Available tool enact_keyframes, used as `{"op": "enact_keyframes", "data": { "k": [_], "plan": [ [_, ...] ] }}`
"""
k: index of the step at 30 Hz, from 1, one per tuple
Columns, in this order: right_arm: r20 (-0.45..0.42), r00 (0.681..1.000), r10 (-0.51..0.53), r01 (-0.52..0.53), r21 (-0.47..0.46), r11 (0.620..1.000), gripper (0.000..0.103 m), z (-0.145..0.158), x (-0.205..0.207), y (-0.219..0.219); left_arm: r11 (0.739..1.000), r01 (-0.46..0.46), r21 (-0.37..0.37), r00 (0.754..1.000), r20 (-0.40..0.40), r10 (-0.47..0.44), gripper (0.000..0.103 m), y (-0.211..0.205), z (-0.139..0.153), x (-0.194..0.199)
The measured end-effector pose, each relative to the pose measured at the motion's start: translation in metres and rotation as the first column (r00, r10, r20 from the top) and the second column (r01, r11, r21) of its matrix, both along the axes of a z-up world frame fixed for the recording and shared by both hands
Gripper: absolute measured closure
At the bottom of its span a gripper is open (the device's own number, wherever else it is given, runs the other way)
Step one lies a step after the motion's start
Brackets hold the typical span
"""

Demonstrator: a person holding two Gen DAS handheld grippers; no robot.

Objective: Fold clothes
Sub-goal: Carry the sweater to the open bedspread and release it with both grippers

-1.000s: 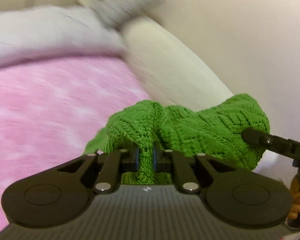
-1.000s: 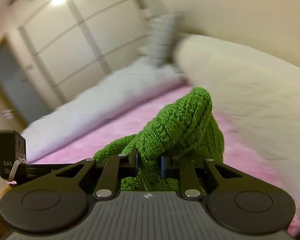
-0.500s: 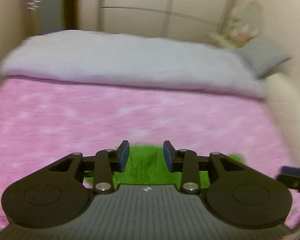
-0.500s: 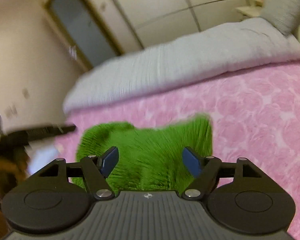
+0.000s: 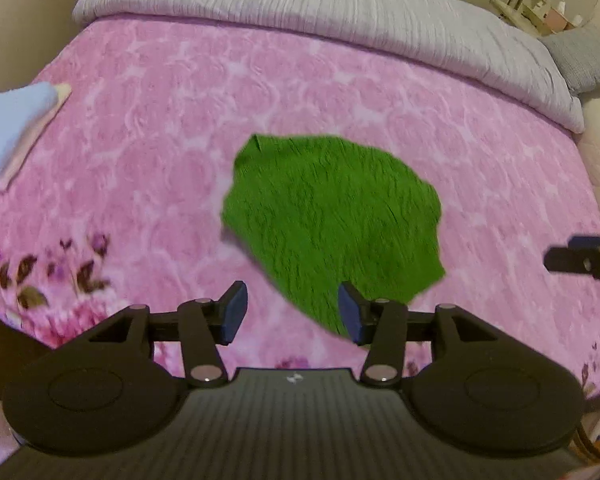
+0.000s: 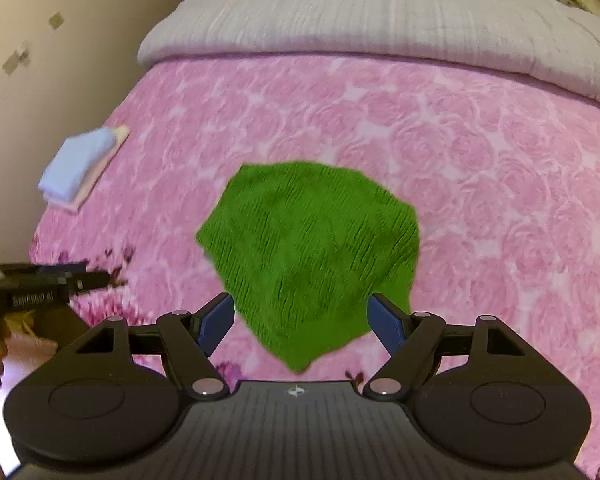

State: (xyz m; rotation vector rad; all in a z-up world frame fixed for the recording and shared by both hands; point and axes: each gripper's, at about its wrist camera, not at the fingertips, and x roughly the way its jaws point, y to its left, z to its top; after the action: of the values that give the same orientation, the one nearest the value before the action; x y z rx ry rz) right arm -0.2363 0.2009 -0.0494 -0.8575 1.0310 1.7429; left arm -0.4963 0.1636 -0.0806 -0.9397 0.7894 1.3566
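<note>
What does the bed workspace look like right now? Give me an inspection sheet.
Surface: pink floral bedspread, white duvet folded back at the far end.
Job's things: green knit garment lying loose on the bedspread, in neither grip.
Clutter: folded blue and cream cloths near the bed's left edge.
Grippers: left hand-held gripper and right hand-held gripper open, jaws just been opening, nothing between the pads.
Cables: nothing seen.
Surroundings: beige wall, grey pillow.

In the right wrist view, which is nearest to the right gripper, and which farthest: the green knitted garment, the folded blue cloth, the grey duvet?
From the right gripper:
1. Green knitted garment, lying just ahead of the open jaws.
2. Folded blue cloth, at the bed's left edge.
3. Grey duvet, across the far end of the bed.
</note>
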Motion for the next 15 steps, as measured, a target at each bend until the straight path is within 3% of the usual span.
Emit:
{"op": "enact_keyframes", "data": {
  "k": [6, 15],
  "plan": [
    [0.015, 1.0, 0.025, -0.025, 0.005, 1.0, 0.025, -0.002, 0.011, -0.032, 0.998, 0.031, 0.048, 0.999, -0.024, -0.03, 0.047, -0.035, 0.012, 0.035],
    [0.032, 0.999, -0.009, 0.01, -0.012, 1.0, 0.024, -0.012, 0.059, -0.087, 0.995, 0.06, 0.081, 0.997, -0.048, -0.056, 0.046, -0.096, 0.022, 0.094]
  ]
}}
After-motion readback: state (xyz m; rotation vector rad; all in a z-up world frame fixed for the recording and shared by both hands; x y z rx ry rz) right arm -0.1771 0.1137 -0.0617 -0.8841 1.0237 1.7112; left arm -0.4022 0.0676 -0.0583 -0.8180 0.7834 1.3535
